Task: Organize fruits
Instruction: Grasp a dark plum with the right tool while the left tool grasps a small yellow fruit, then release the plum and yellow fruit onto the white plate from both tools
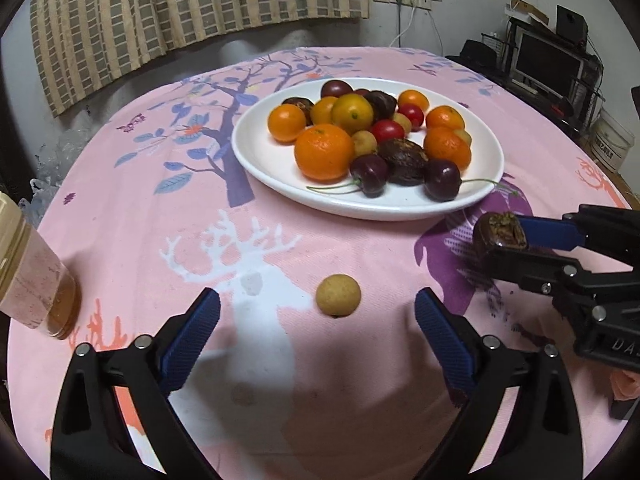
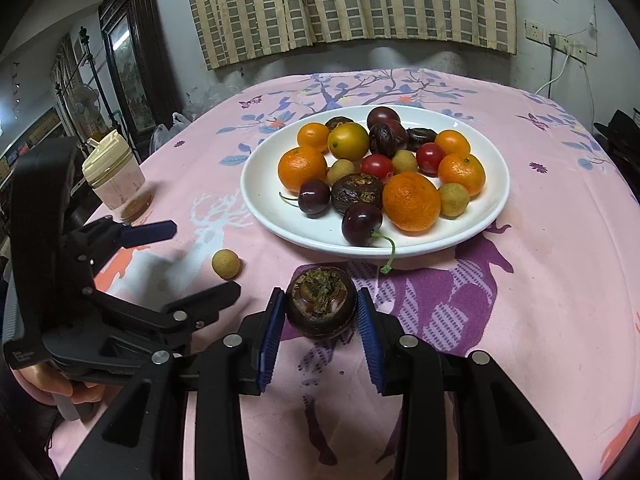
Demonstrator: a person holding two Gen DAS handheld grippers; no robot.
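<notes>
Left wrist view. Left gripper [image 1: 318,320] spread wide above the pink tablecloth [image 1: 132,216], nothing between its blue pads [image 1: 192,336]. Small tan longan [image 1: 338,295] on the cloth just ahead of the fingertips, on the near side of the white plate [image 1: 276,160], clear of its rim. Plate heaped with tangerines, dark cherries with stems, red cherry tomatoes, more tan longans and dark brown-purple fruits. Right gripper [image 1: 500,240] reaching in from the right of the plate, close to its near rim, clamped on a dark round fruit [image 1: 500,234] with a crusty top. White letters "DAS" on the right gripper's body, the rest cut off by the frame edge. Cream-lidded jar [image 1: 36,280] far left of the plate, partly cut off. Striped curtain [image 1: 180,4] and a dark monitor [image 1: 548,64] beyond the plate.

Right wrist view. Right gripper [image 2: 320,312] narrowed onto the dark round fruit [image 2: 320,306], both blue pads [image 2: 272,332] pressed to its sides, just short of the plate's [image 2: 264,208] near rim, resting on or barely above the tablecloth [image 2: 560,240]: cannot tell which. One cherry stem hanging over the near rim. Longan [image 2: 226,264] left of the plate's near edge, with the left gripper [image 2: 192,260] open around that spot, one finger farther, one nearer. Jar [image 2: 114,178] left of the plate, brownish layer at its bottom, contents hard to make out. Small print on the left gripper's housing too blurred to read. Hand [image 2: 56,384] under the left gripper's housing, mostly hidden.
</notes>
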